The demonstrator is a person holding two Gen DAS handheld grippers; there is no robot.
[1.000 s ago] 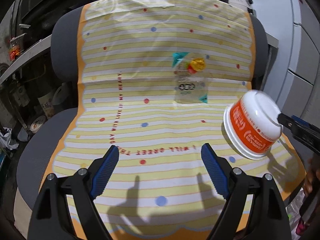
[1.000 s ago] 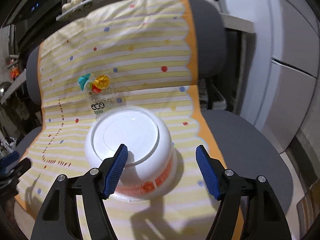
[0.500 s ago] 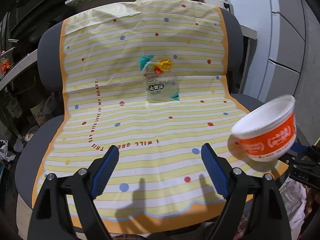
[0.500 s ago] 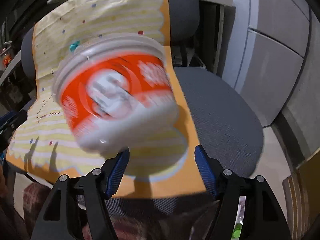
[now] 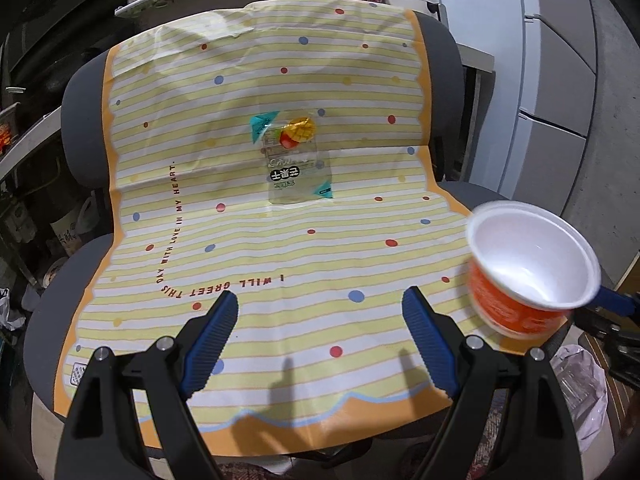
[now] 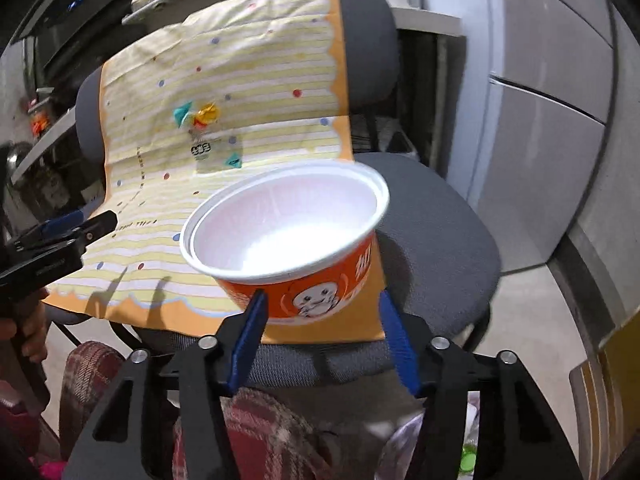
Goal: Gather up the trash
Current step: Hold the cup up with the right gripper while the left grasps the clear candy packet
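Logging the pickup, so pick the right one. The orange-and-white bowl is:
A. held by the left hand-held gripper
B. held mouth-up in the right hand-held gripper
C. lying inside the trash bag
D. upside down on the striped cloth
B: the bowl sits mouth-up between the right hand-held gripper fingers, its white inside showing.

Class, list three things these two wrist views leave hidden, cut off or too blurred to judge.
1. The bowl's base, right wrist view: hidden between the right gripper and the bowl's own wall.
2. The plastic bag, left wrist view: cut off behind the left gripper's arm, contents unclear.
3. The wrapper's print, right wrist view: too blurred to read.
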